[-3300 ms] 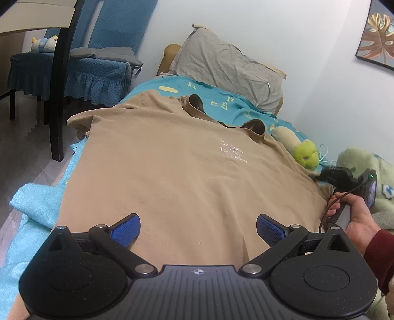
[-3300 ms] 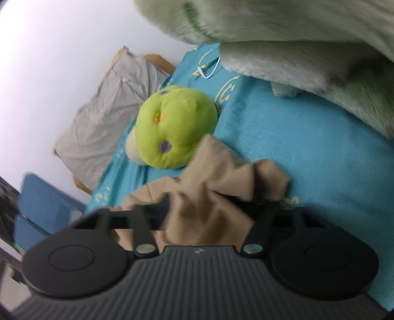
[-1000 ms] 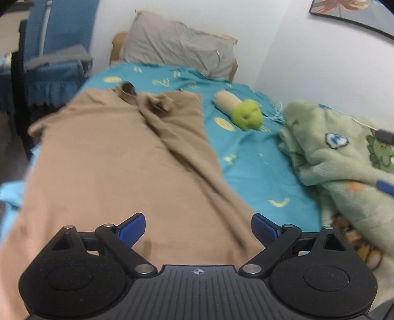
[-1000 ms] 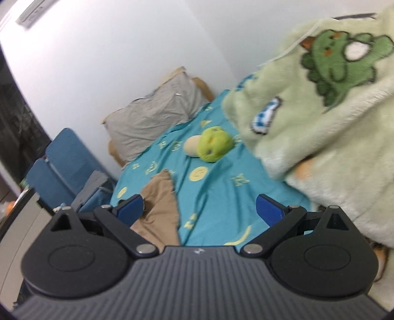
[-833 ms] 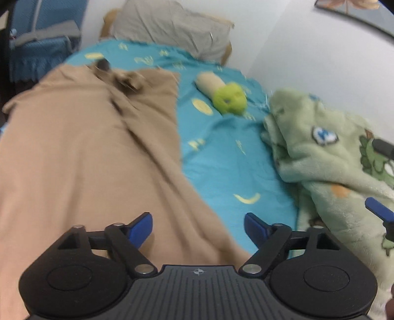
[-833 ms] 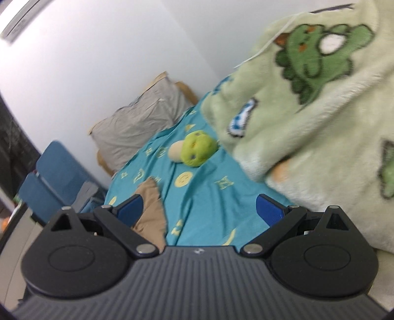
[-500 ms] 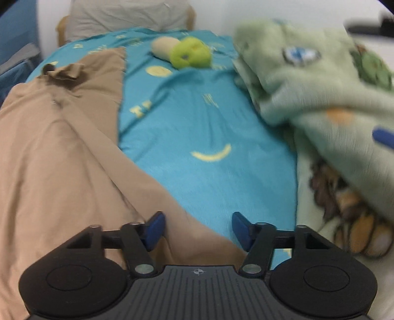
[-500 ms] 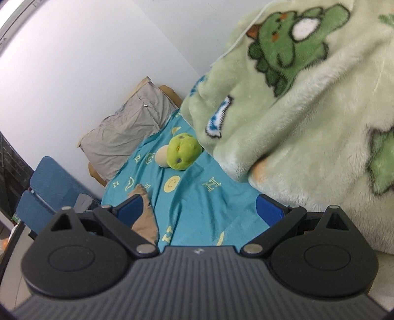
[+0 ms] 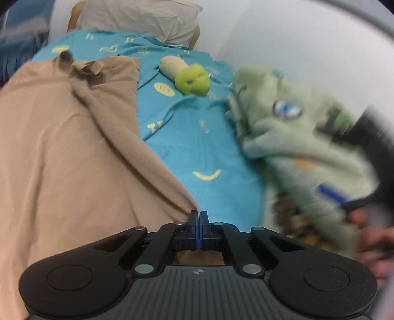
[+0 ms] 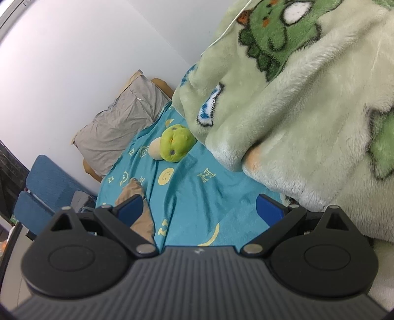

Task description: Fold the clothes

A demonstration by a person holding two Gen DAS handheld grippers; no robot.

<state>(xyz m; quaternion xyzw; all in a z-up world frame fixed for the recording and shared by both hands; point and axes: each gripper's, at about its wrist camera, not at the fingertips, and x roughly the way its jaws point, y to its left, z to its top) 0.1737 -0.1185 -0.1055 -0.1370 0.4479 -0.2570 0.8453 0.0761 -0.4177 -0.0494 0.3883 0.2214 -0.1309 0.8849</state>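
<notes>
Tan shirt (image 9: pixel 66 152) spread over the left of the teal bedsheet (image 9: pixel 197 137), left gripper (image 9: pixel 197 217) pinched closed at its near right hem corner, right gripper (image 10: pixel 199 209) wide apart above bare sheet, shirt edge just behind its left finger.

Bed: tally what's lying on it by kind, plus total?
Tan shirt: 1
Grey pillow: 1
Green plush toy: 1
Pale green fleece blanket: 1
Total: 4, all on the teal sheet.
</notes>
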